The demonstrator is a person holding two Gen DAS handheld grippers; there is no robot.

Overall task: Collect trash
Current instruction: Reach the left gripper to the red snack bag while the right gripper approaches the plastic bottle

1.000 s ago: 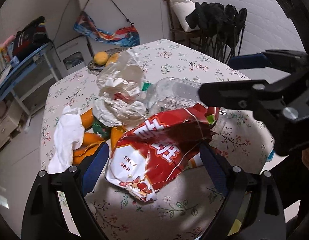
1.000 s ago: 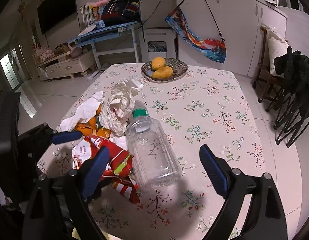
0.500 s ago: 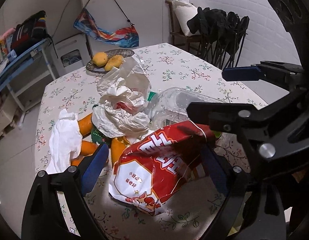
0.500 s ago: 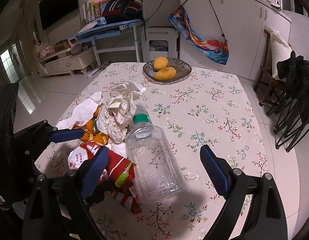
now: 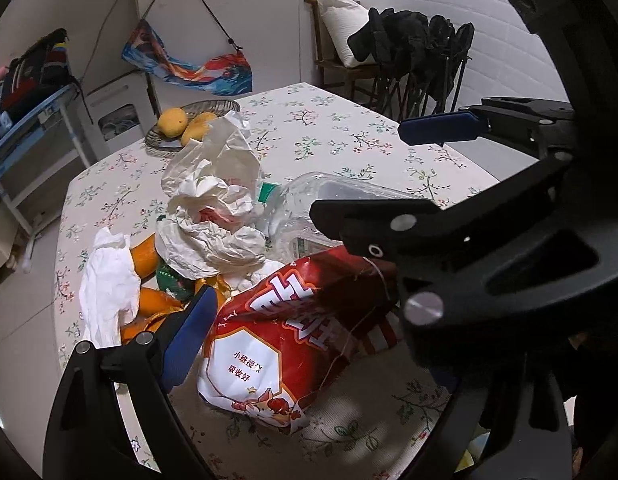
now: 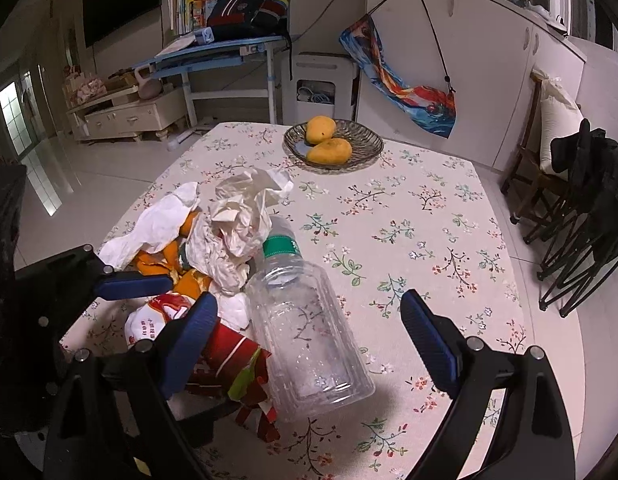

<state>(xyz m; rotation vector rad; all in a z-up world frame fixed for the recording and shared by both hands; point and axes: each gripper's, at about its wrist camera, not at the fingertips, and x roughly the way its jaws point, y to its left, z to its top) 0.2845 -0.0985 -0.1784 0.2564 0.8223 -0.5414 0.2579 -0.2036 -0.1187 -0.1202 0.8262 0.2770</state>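
A heap of trash lies on the flowered table (image 6: 429,216): a red snack bag (image 5: 293,332), a clear plastic bottle (image 6: 309,332) with a green cap band, crumpled white paper (image 5: 217,204), a white tissue (image 5: 105,292) and orange peel (image 5: 149,300). My left gripper (image 5: 301,328) is open with the red bag between its fingers; its right finger is hidden behind the right gripper's arm. My right gripper (image 6: 309,340) is open and straddles the bottle. The red bag (image 6: 225,356) lies by its left finger.
A glass bowl (image 6: 365,140) with two mangoes stands at the far side of the table. A chair with dark clothes (image 6: 589,184) stands to the right. A blue desk (image 6: 213,56) and white cabinets stand behind. The table's near edge is close below both grippers.
Both grippers have moved forward and closer to the heap. The red bag and the bottle now sit deeper between the fingers. The trash itself has not moved.
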